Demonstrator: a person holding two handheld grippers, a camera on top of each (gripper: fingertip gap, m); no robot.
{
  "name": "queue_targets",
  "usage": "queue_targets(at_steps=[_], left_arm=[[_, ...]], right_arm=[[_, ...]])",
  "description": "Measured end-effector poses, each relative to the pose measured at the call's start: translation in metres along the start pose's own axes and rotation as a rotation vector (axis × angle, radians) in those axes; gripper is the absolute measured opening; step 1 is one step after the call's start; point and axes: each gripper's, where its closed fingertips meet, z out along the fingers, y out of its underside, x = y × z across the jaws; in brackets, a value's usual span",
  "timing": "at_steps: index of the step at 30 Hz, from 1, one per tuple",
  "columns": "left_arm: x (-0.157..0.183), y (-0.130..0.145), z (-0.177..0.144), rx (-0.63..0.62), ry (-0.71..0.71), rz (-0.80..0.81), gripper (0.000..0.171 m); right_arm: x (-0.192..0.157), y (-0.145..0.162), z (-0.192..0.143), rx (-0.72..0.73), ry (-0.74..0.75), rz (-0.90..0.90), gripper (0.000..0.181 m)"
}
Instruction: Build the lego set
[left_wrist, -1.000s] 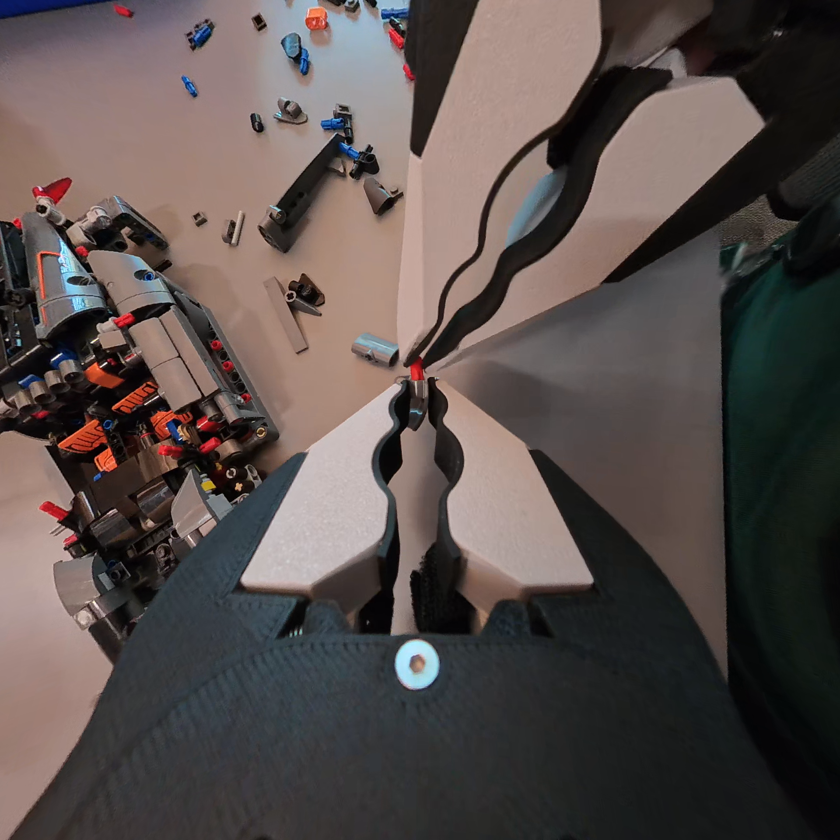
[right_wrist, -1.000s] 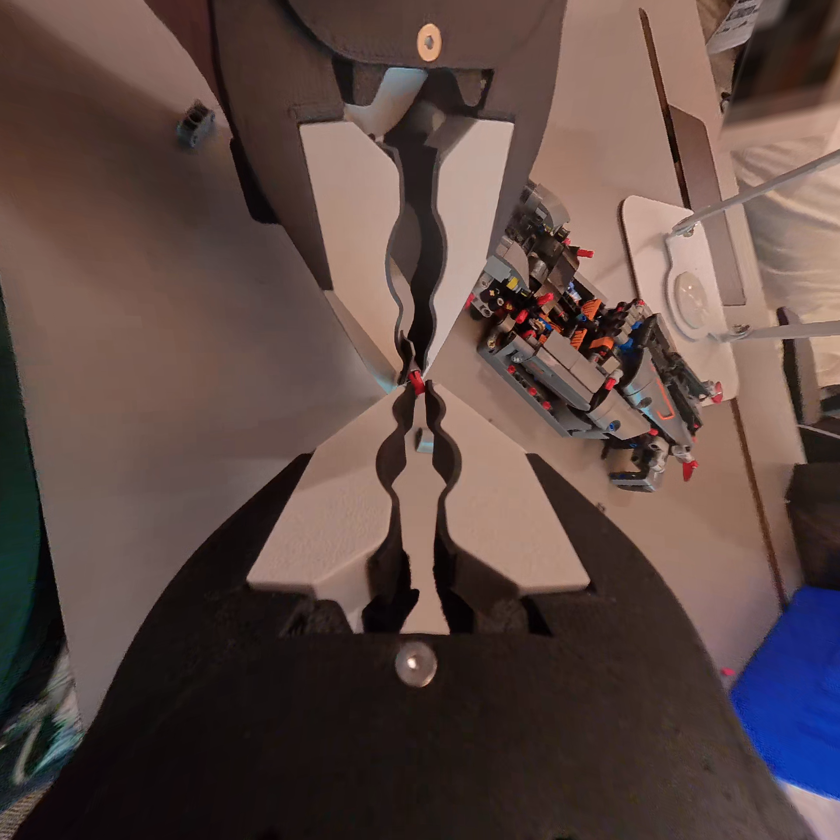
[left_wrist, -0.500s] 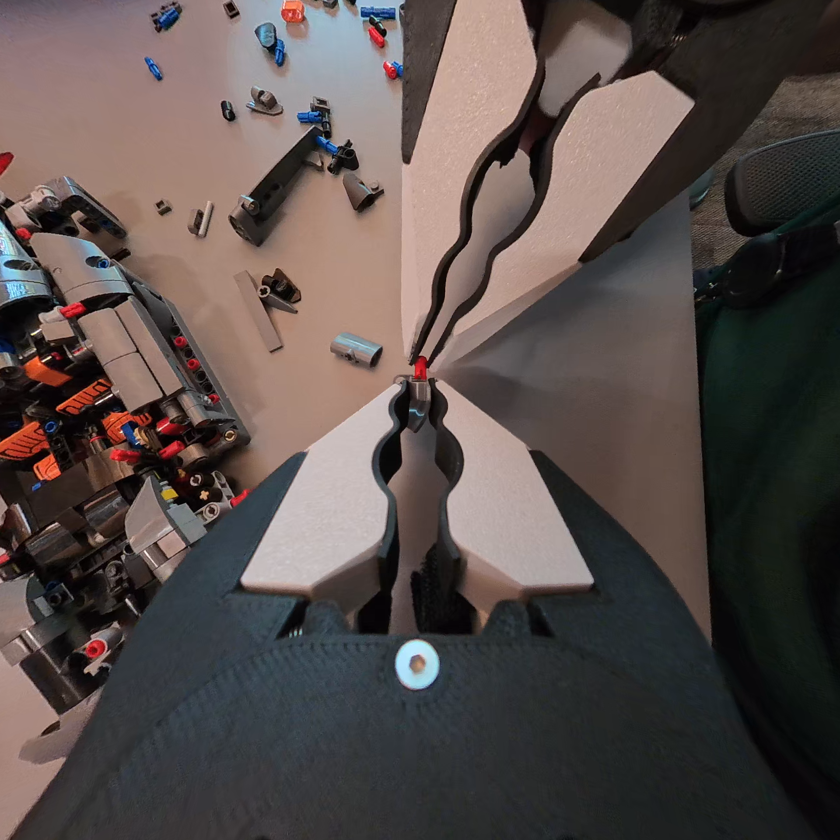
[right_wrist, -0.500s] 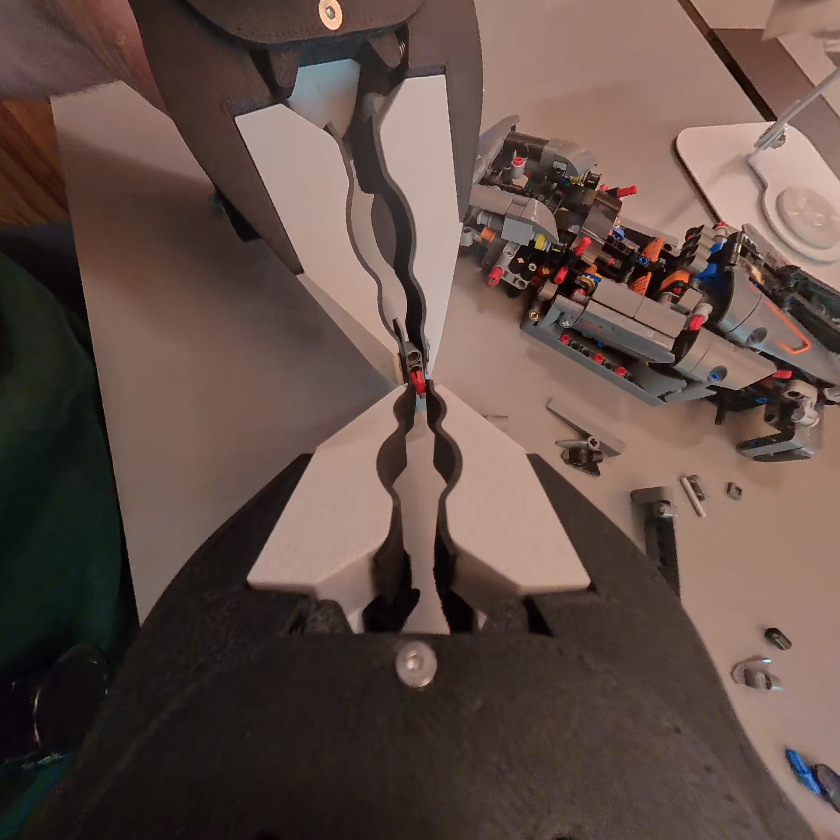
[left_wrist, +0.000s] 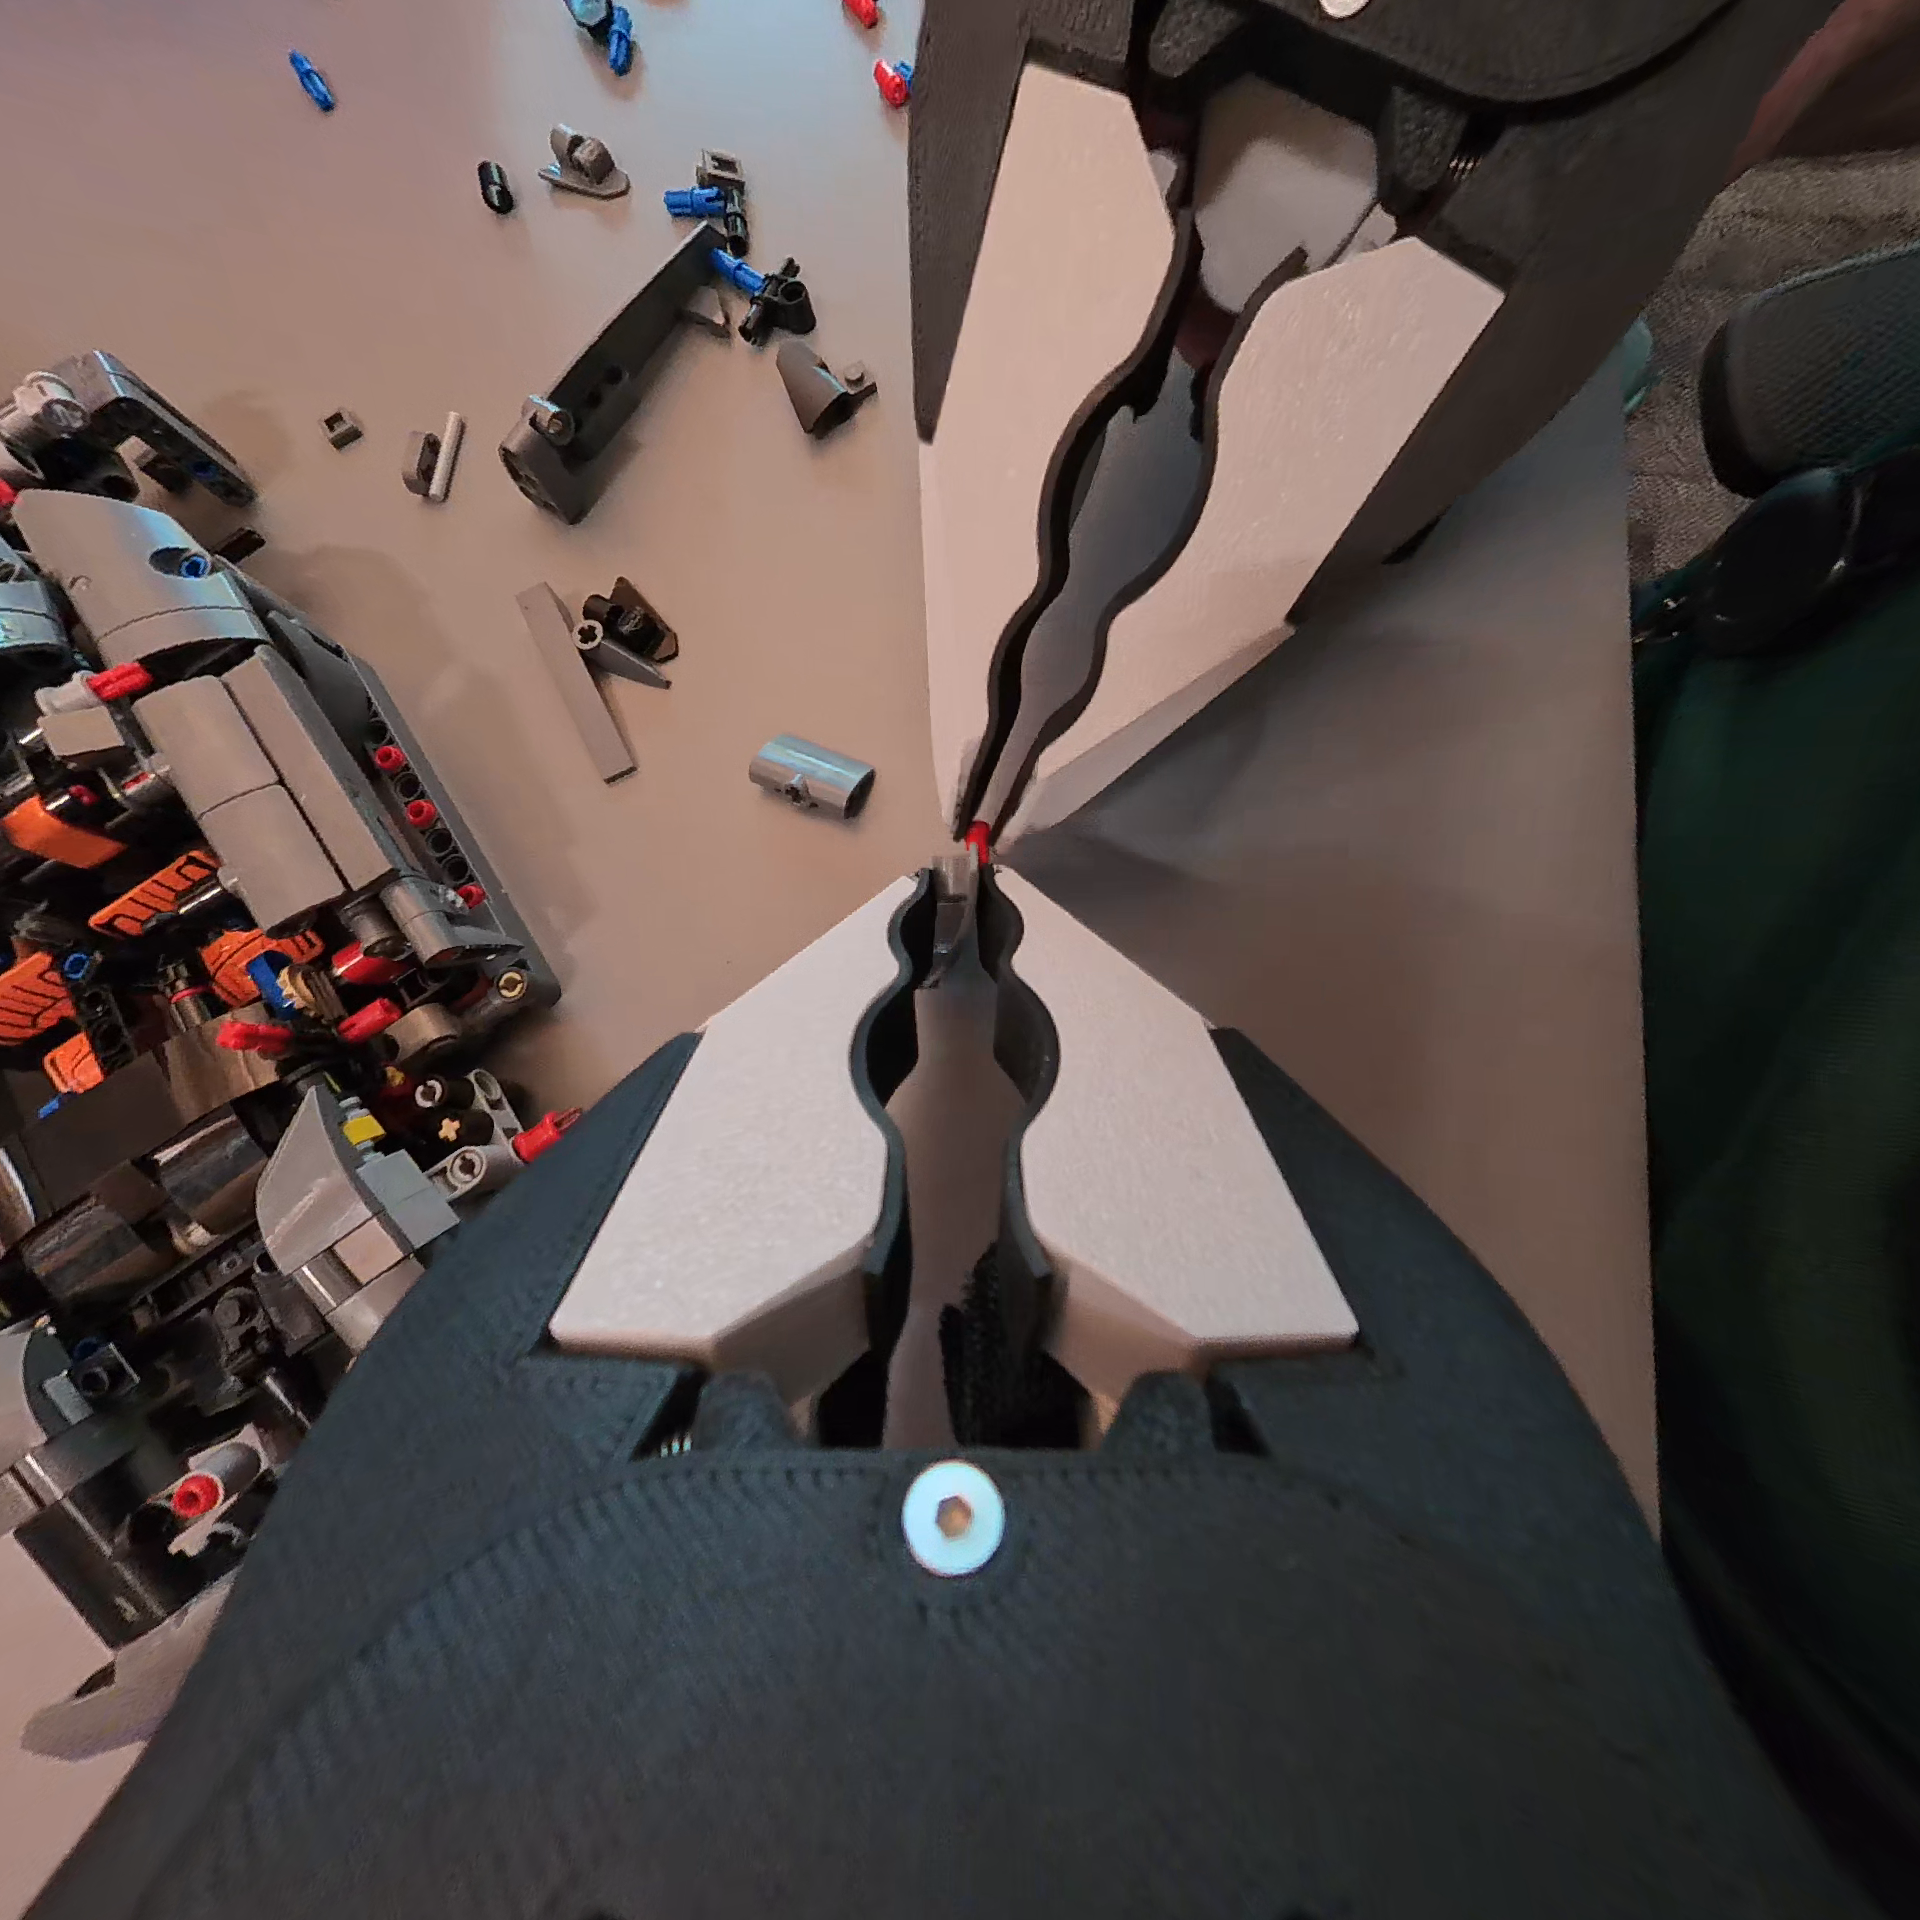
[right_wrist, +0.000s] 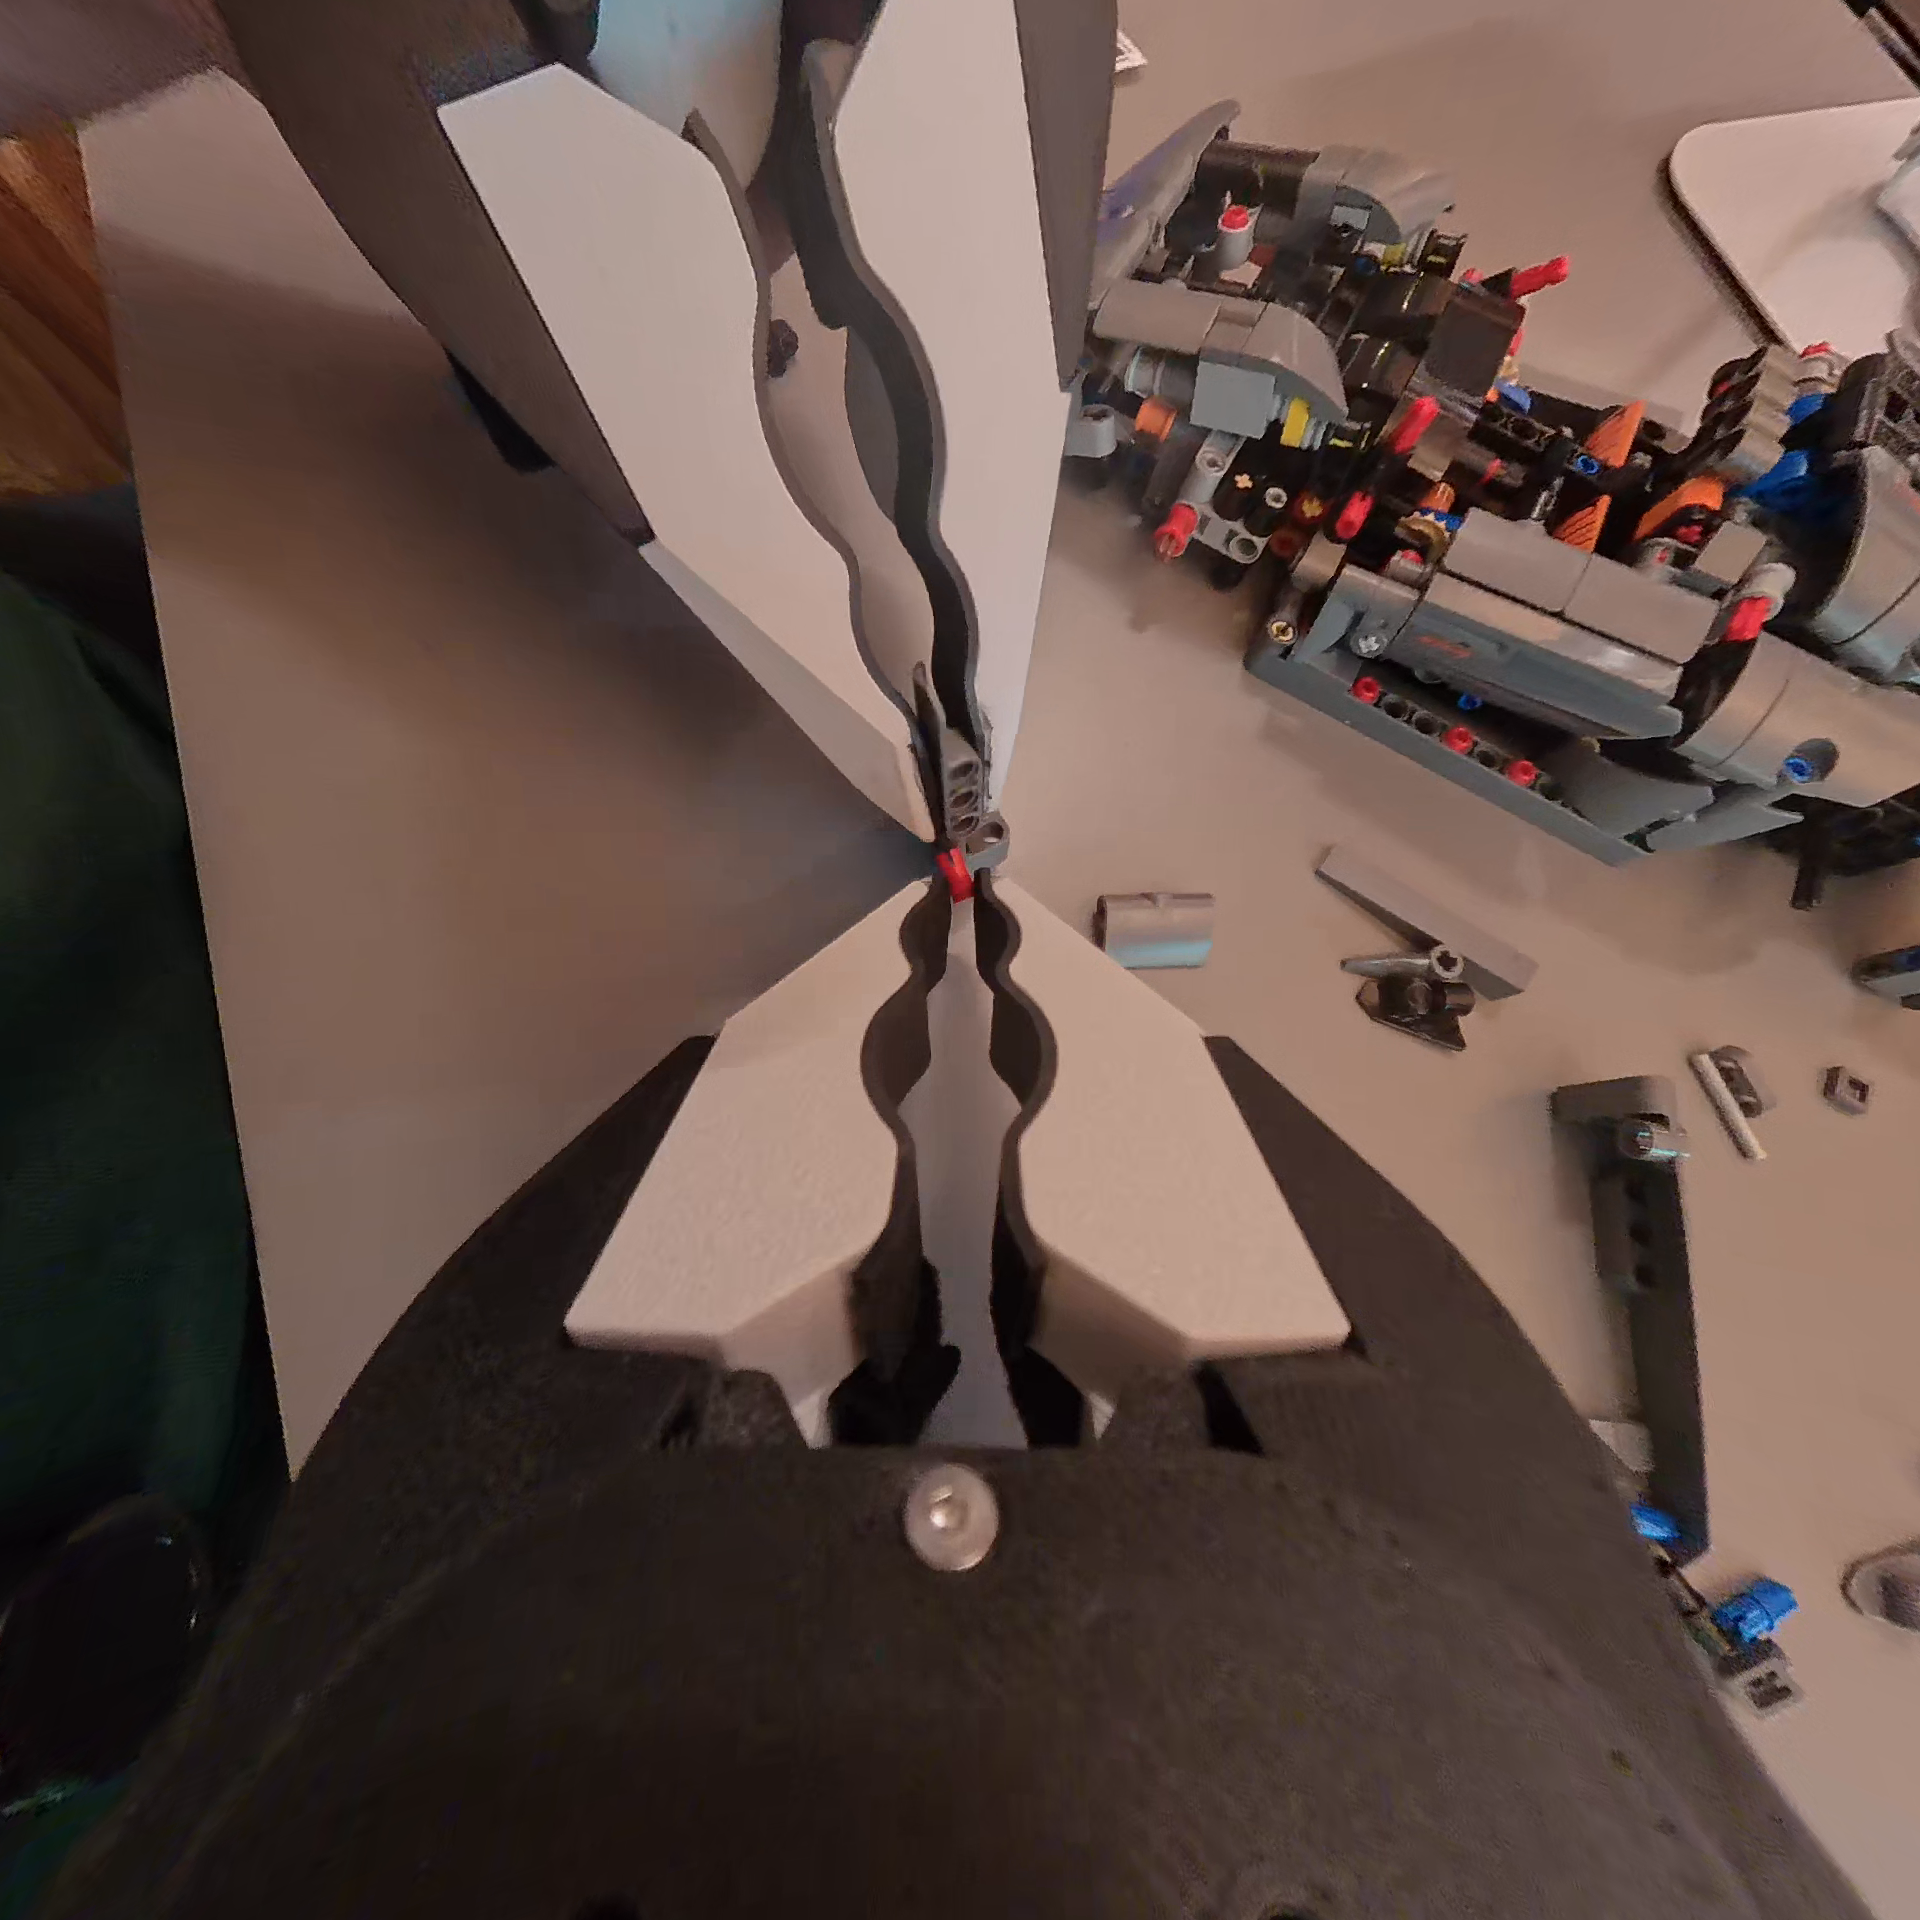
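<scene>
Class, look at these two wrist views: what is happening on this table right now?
A person works two handheld grippers tip to tip above the table. The left gripper is shut on a small grey beam; the right gripper is shut on a red pin, held at the beam's end hole. The part-built model sits to one side untouched, with loose pieces, such as a grey connector, scattered nearby.

- Looks like an office or hobby desk: a plain grey tabletop (left_wrist: 260, 260).
- Loose bricks (left_wrist: 727, 260) scattered at eleven o'clock.
- Mesh office chair (left_wrist: 1808, 395) at two o'clock.
- White lamp base (right_wrist: 1787, 208) up at one o'clock.
</scene>
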Motion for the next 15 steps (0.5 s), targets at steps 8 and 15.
queue_targets(at_steps=[8,15], left_arm=[[-0.0012,-0.0016,-0.0013,0.013,0.005,-0.014,0.006],[-0.003,0.0012,-0.0038,0.04,-0.02,-0.041,0.007]], right_arm=[[-0.0002,0.0066,0.005,-0.013,-0.016,0.012,0.002],[0.0026,0.0032,0.0022,0.014,-0.017,0.022,0.002]])
